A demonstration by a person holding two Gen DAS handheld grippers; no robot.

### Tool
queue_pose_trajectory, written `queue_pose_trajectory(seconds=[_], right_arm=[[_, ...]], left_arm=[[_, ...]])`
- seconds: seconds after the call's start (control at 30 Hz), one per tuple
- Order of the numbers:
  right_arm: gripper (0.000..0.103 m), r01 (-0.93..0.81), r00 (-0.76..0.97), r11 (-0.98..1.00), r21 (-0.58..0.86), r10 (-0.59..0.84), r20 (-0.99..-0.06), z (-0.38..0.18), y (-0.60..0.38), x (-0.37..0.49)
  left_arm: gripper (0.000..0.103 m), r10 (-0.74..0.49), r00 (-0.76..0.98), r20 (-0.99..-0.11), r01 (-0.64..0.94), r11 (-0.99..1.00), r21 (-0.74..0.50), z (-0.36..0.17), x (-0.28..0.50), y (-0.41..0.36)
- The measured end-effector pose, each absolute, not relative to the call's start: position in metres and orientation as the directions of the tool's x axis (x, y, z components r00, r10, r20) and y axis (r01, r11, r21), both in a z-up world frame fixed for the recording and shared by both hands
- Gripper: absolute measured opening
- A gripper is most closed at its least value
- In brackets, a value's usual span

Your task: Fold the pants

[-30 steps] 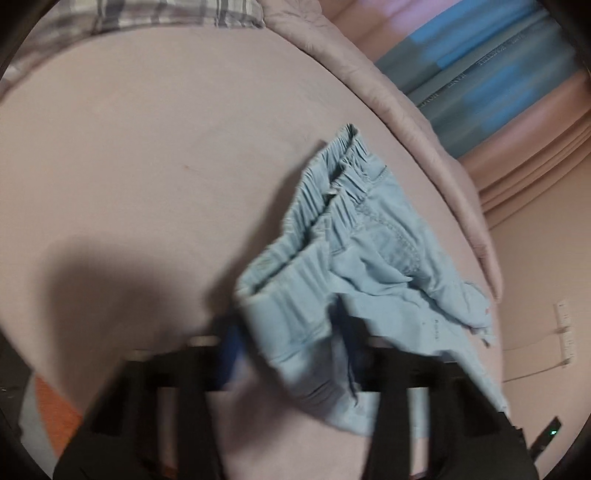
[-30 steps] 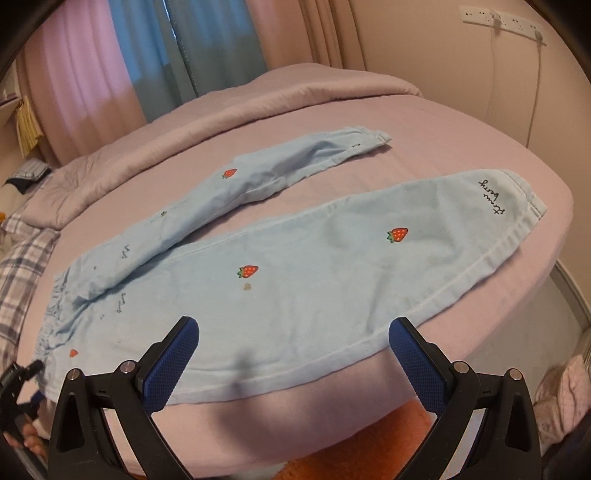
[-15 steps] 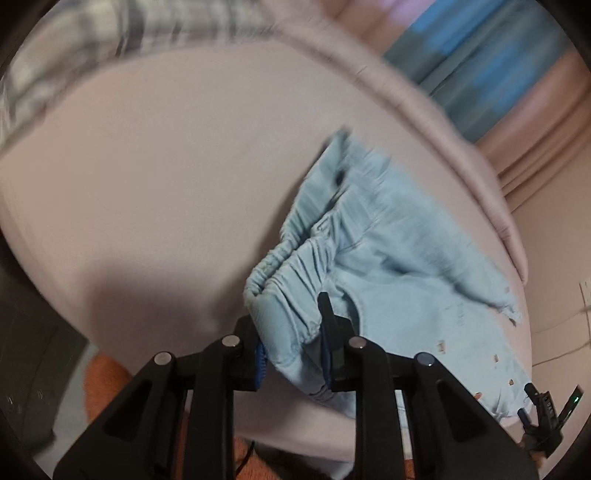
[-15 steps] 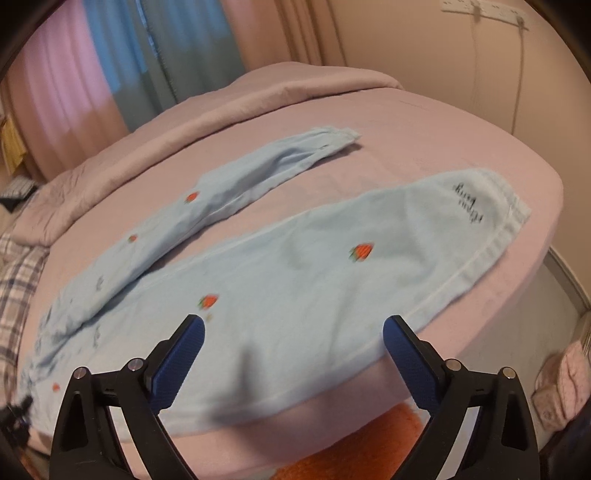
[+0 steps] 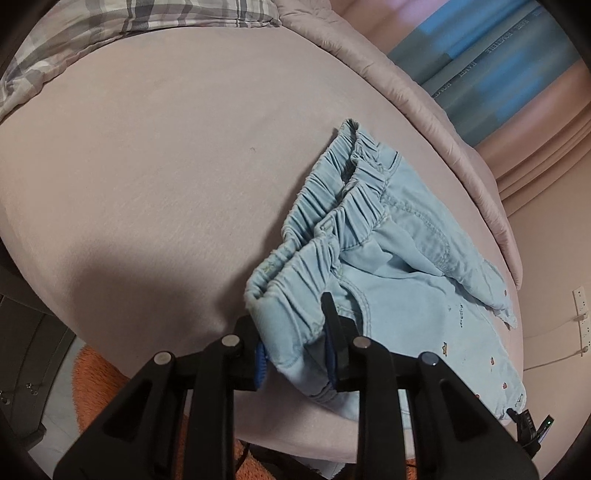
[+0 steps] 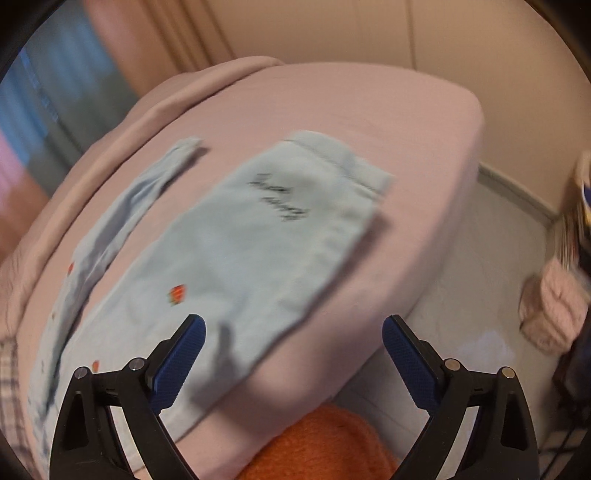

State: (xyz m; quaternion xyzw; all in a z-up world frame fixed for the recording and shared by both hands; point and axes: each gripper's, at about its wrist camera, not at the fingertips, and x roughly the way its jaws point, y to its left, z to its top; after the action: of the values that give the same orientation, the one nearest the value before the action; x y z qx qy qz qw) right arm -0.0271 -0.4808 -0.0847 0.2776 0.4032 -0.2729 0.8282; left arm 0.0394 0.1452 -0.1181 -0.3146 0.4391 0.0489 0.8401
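Light blue pants (image 5: 406,258) with small strawberry prints lie spread on a pink bed (image 5: 147,166). My left gripper (image 5: 291,332) is shut on the near end of the gathered elastic waistband (image 5: 332,206). Its pads still press the cloth while the jaws are opening slightly. In the right wrist view both legs (image 6: 277,229) stretch away, and the nearer one carries dark script near its cuff. My right gripper (image 6: 293,325) hangs over that leg by the bed's near edge. It is open and its jaws are closing with nothing between them.
A plaid pillow (image 5: 129,18) and a rolled pink quilt (image 5: 424,110) lie along the far side of the bed. An orange rug (image 6: 325,443) covers the floor below the near edge. Pink slippers (image 6: 554,306) and dark clutter sit on the floor at the right.
The left fingers stand closer together than a second ago, clamped on the waistband. The right view has swung and rolled toward the leg cuffs and the bed's corner, and its jaws have narrowed a little.
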Motion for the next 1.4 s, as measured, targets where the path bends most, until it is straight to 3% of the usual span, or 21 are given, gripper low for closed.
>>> queue_pose_trajectory(seconds=[0.27,0.37,0.4,0.43,0.5,0.57,0.63,0.67,0.83,0.9,1.13,1.4], right_arm=[[0.077,0.669,0.621,0.622,0.406,-0.168,-0.765,-0.082,-0.521,-0.027],[0.044,0.704,0.584,0.624,0.339,-0.236,-0.777,-0.077,-0.527,-0.004],[0.022,0.737,0.527,0.639,0.219,-0.340,-0.779,-0.069,-0.523,0.007],[0.008,0.739,0.515,0.653,0.168,-0.386,-0.765,-0.061,-0.519,0.016],[0.008,0.638,0.657,0.715,0.285,-0.312,-0.686,-0.032,-0.511,0.019],[0.008,0.488,0.812,0.788,0.375,-0.253,-0.526,0.006,-0.492,0.008],[0.008,0.386,0.893,0.849,0.360,-0.247,-0.376,0.033,-0.473,-0.013],[0.008,0.384,0.898,0.864,0.326,-0.269,-0.348,0.038,-0.465,-0.022],[0.008,0.664,0.635,0.717,0.211,-0.392,-0.666,-0.034,-0.503,-0.017],[0.008,0.697,0.568,0.684,0.216,-0.344,-0.748,-0.069,-0.521,-0.016],[0.008,0.677,0.614,0.687,0.264,-0.329,-0.718,-0.061,-0.517,-0.018],[0.007,0.698,0.519,0.698,0.159,-0.340,-0.784,-0.082,-0.531,-0.010]], left_arm=[[0.025,-0.204,0.599,-0.775,-0.366,0.790,-0.491,-0.117,0.043,0.149],[0.024,-0.168,0.593,-0.787,-0.367,0.814,-0.450,-0.112,0.047,0.142],[0.024,-0.149,0.590,-0.794,-0.366,0.827,-0.427,-0.111,0.047,0.139],[0.024,-0.133,0.589,-0.797,-0.365,0.836,-0.409,-0.109,0.047,0.136],[0.024,-0.120,0.595,-0.795,-0.355,0.848,-0.394,-0.104,0.046,0.134],[0.024,-0.136,0.601,-0.787,-0.351,0.840,-0.413,-0.104,0.043,0.138],[0.025,-0.156,0.594,-0.789,-0.359,0.826,-0.434,-0.109,0.041,0.142],[0.025,-0.167,0.588,-0.792,-0.368,0.816,-0.445,-0.114,0.040,0.144],[0.024,-0.182,0.584,-0.791,-0.363,0.813,-0.455,-0.112,0.041,0.146],[0.024,-0.188,0.591,-0.785,-0.368,0.803,-0.469,-0.108,0.040,0.147],[0.023,-0.168,0.636,-0.754,-0.344,0.812,-0.471,-0.071,0.029,0.150],[0.028,-0.075,0.508,-0.858,-0.367,0.882,-0.294,-0.110,0.040,0.140]])
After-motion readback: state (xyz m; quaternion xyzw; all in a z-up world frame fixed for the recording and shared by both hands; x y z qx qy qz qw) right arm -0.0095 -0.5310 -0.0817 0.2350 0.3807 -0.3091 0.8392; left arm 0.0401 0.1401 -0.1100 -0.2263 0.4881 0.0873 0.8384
